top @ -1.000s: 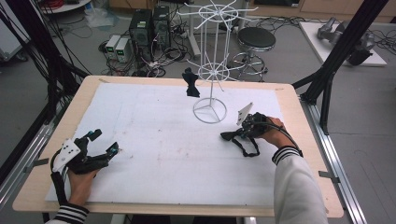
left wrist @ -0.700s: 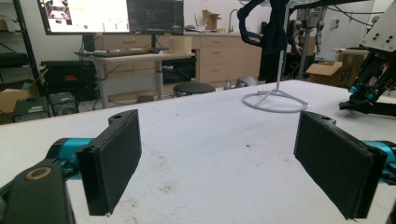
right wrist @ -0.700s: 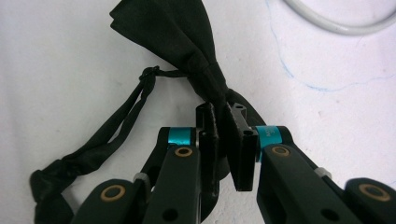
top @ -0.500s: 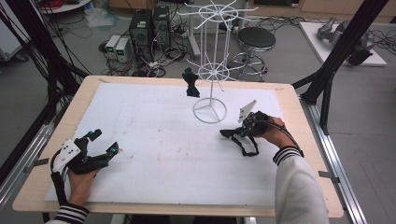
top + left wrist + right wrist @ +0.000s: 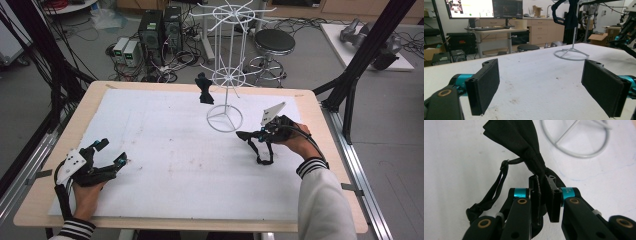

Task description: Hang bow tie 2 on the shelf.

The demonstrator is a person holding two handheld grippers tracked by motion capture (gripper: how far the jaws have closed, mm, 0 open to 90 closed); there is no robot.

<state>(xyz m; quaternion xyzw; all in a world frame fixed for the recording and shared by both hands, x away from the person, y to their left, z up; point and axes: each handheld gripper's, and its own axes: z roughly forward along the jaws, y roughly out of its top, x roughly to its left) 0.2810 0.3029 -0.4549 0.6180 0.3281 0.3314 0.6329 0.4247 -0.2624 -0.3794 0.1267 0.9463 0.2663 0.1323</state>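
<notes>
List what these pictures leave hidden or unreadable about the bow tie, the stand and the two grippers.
- Bow tie: in the right gripper view its near half is hidden between the right gripper pads.
- Strap: too small in the high view to see any clasp.
- Wire stand: its top is cut off by the left gripper view's upper edge.
- Second bow tie: too small in the high view to see how it hangs.

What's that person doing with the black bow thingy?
A person is working at a table with a gripper in each hand. The right gripper is shut on a black bow tie and holds it just above the white mat, beside the round base of a white wire rack. The tie's strap dangles below. Another black bow tie already hangs on the rack. The left gripper rests open on the mat, holding nothing.
</notes>
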